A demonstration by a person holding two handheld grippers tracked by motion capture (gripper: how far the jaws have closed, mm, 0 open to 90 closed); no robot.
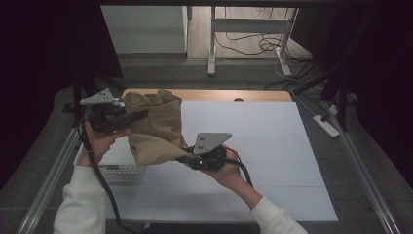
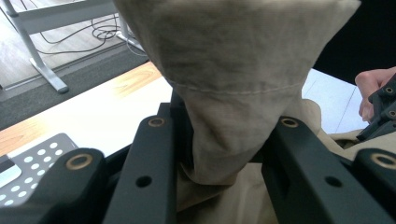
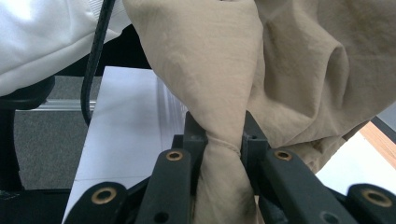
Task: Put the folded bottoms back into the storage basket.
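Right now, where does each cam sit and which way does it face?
High view: above the person's side, looking forward and down at the table; both forearms, left gripper, right gripper.
Left gripper view: along its jaws, clamped on tan cloth.
Right gripper view: along its jaws, pinching the cloth; white sleeve.
Shared by all: the cloth.

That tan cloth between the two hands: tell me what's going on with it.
A person at a table holds a crumpled tan fabric garment up off the white tabletop with two hand-held black tools. The left tool is clamped on a bunched part near a stitched hem, and the right tool pinches another bunched part lower down. The cloth hangs between them, not spread out. A white perforated basket sits on the table below the left hand.
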